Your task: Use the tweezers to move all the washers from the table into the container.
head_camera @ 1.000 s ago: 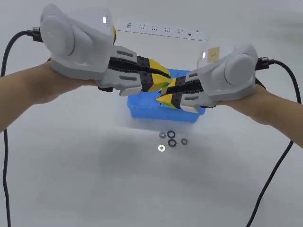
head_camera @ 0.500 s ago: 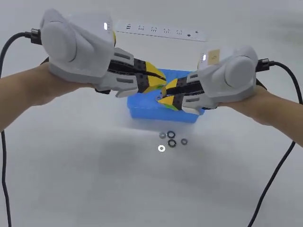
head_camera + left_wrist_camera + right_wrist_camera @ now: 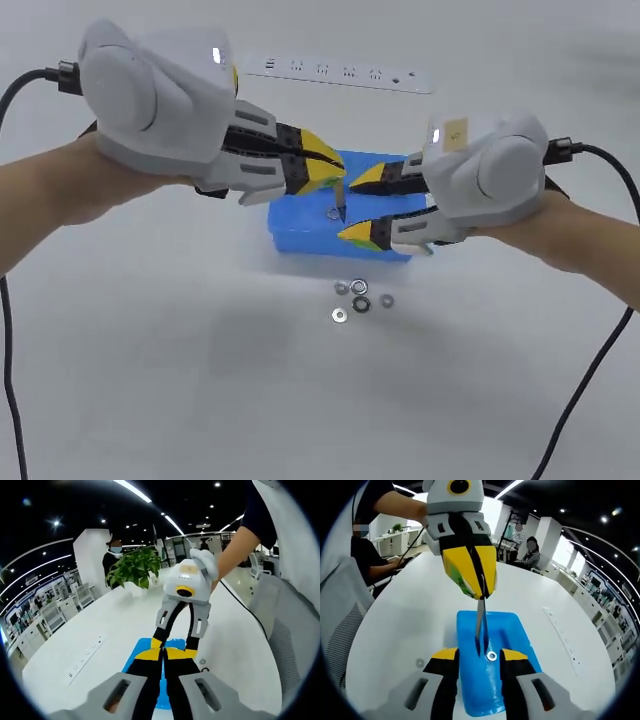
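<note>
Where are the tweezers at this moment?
In the right gripper view the tweezers hang tips down from the shut left gripper, over the blue container, beside a washer in it.

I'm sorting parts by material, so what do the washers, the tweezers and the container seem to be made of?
The washers look like metal: some shiny silver, some dark, with glints. The tweezers seem steel, thin grey blades with a dull sheen. The container is probably plastic: even bright blue, smooth matt walls.
</note>
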A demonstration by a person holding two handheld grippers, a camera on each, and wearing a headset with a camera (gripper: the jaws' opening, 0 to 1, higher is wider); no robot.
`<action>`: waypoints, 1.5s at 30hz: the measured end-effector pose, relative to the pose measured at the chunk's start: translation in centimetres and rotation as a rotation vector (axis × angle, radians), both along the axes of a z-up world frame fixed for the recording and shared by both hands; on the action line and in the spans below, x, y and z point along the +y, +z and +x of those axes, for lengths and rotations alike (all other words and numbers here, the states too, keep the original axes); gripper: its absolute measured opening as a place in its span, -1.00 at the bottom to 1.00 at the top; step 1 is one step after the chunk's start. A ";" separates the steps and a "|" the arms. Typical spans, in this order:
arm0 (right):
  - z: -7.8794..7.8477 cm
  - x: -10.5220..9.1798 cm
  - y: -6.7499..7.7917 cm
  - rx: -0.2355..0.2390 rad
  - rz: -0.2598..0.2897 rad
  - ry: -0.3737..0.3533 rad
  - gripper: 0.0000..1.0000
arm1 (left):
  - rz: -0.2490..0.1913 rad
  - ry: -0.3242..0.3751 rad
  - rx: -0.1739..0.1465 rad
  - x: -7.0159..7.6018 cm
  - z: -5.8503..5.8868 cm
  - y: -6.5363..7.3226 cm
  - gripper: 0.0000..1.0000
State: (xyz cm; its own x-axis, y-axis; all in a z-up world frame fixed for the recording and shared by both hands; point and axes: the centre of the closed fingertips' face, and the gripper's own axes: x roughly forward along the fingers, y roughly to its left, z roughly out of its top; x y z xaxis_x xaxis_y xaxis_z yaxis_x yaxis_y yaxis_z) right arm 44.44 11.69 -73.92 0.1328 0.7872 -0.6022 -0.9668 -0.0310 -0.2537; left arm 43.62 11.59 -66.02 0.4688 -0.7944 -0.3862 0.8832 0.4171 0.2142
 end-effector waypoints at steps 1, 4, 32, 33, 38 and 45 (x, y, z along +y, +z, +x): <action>0.0 -0.2 0.1 -0.010 -0.001 -0.006 -0.34 | -0.003 0.005 -0.004 0.0 0.0 0.1 -0.92; -0.4 -0.6 1.0 -0.028 0.021 -0.036 -0.24 | -0.004 0.014 -0.012 0.1 -0.3 0.4 -0.92; -5.5 -8.8 2.4 0.010 0.111 -0.282 0.62 | 0.027 0.068 -0.072 -0.6 -5.4 3.6 -0.92; -5.6 -9.0 2.3 0.014 0.107 -0.281 0.63 | 0.026 0.071 -0.074 -0.5 -5.5 3.7 -0.92; -6.7 -9.9 1.8 0.010 0.078 -0.274 0.68 | 0.018 0.089 -0.093 -0.3 -6.3 4.6 -0.92; -8.3 -11.0 1.4 0.037 0.062 -0.273 0.83 | 0.009 0.084 -0.106 -0.4 -7.7 5.4 -0.92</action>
State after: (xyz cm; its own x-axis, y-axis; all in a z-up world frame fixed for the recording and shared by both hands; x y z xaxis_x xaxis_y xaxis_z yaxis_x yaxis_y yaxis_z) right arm 36.09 0.67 -72.56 0.3237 0.7609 -0.5623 -0.9459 0.2462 -0.2114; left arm 35.89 11.19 -60.63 0.5721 -0.7473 -0.3379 0.8175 0.4865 0.3083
